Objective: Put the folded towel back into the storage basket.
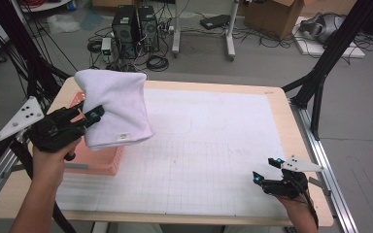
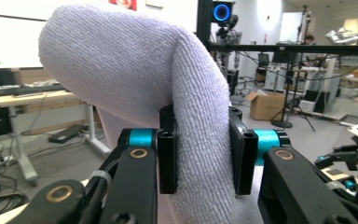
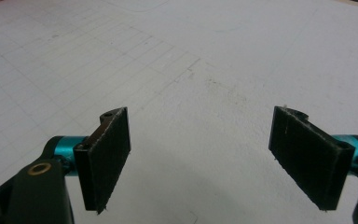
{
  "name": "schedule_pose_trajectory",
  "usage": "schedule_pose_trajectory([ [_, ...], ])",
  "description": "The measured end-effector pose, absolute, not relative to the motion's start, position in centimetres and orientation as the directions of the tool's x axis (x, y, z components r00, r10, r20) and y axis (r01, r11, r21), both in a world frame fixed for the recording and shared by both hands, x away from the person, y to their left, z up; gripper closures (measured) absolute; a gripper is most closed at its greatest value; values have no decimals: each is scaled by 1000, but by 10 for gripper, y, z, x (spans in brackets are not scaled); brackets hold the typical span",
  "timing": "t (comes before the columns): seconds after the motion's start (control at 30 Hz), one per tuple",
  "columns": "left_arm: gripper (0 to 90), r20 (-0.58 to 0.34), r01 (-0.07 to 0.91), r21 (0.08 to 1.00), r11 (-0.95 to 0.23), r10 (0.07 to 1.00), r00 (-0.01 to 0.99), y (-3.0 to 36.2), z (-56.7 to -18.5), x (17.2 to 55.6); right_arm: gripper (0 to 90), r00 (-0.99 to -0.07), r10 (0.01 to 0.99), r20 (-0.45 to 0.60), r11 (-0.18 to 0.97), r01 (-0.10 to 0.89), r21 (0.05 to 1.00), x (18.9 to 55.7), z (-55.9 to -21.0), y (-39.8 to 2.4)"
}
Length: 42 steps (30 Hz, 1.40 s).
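**White terry towel lifted over pink basket, pinched in left gripper**

Seen from above: left gripper at 9 o'clock on the surface, fingers clamped on a fold of a white terry towel. Towel held clear of the gridded mat, hanging in a thick bundle above and partly in front of a pink plastic basket at the left edge. Small label visible near the towel's lower hem.

Right gripper at 4 o'clock, low over the mat, fingers wide apart with nothing between them.

Handling, as a judgement: soft, light, limp cloth; no risk of breakage; looped pile grippy rather than slippery. Likely to sag and swing from a single pinch. Best taken at a corner or along a hem, with the second gripper at another corner to spread it.

Hard to make out: basket interior and most of its rim hidden behind the towel; towel's corners and full outline lost in folds; number of layers inside the pinch unclear.
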<state>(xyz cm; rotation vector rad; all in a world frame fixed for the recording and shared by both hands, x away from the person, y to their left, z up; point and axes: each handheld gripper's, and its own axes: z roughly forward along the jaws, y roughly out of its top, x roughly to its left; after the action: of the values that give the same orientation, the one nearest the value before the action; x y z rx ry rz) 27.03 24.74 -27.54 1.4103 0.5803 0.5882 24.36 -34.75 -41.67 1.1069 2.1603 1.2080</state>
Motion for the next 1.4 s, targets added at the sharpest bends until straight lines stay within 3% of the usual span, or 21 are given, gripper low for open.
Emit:
schedule_pose_trajectory([
  [0.73, 697, -118, 30, 990, 135, 714, 690, 309, -290, 297, 196, -592, 806, 5, 316, 437, 842, 244, -418, -343],
  [1.4, 697, -185, 90, 982, 168, 722, 667, 342, -338, 336, 196, -588, 808, -21, 343, 441, 830, 240, -418, -339],
])
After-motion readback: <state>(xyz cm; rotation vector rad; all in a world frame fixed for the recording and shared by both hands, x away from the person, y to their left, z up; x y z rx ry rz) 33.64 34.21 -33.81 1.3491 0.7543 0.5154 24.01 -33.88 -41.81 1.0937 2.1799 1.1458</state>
